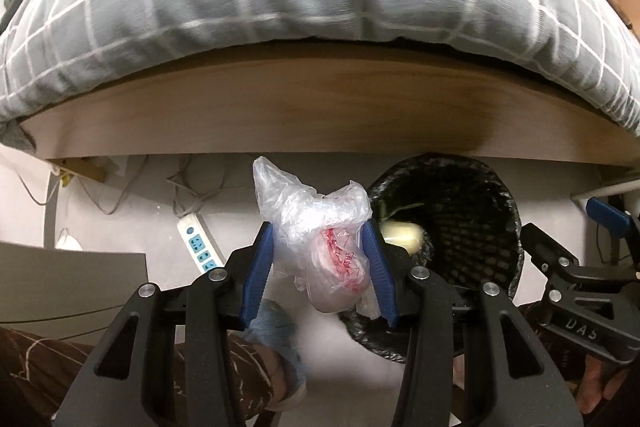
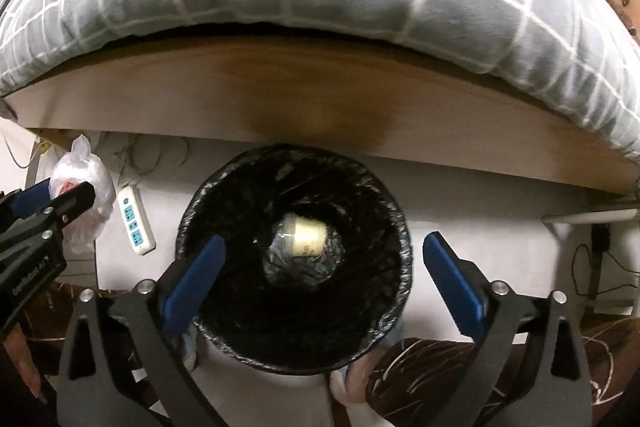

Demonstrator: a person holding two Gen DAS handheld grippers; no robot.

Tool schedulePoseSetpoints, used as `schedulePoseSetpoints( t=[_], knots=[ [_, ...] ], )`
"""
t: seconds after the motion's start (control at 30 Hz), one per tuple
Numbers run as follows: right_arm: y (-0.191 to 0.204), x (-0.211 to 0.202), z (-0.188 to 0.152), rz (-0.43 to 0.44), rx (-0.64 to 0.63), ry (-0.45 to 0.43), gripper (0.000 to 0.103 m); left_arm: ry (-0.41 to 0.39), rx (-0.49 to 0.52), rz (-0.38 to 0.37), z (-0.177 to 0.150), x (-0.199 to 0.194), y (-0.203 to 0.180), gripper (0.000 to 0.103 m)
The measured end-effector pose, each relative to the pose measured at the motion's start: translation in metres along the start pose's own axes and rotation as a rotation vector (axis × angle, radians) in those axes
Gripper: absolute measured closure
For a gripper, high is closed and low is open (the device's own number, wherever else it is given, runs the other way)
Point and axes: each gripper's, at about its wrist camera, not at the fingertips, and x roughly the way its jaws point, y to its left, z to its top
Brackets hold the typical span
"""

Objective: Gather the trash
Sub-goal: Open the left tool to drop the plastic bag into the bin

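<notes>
Left gripper (image 1: 320,267) clamps the plastic bag (image 1: 320,231); right gripper (image 2: 324,275), wide open, hangs above the bin (image 2: 294,347).

Left gripper (image 1: 320,267) points steeply downward, its blue pads (image 1: 258,271) pressed on a crumpled plastic bag (image 1: 320,227). Right gripper (image 2: 320,283) points steeply downward, its blue fingers (image 2: 192,279) spread wide with nothing between them. Brown patterned trouser legs (image 2: 440,379) lie beneath both grippers.
</notes>
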Motion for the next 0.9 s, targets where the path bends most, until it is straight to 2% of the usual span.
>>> schedulePoseSetpoints(
  t=[0.37,0.67,0.9],
  knots=[
    [-0.054,-0.003,-0.009,-0.049,0.082,-0.032,0.008,0.004,0.093,-0.034,0.01,0.008,-0.062,0.058],
    [-0.094,-0.004,-0.022,-0.048,0.157,-0.035,0.008,0.021,0.158,-0.065,0.013,0.018,-0.107,0.058],
    [-0.108,-0.003,-0.026,-0.058,0.186,-0.043,0.008,0.028,0.18,-0.08,0.01,0.019,-0.123,0.058]
  ],
)
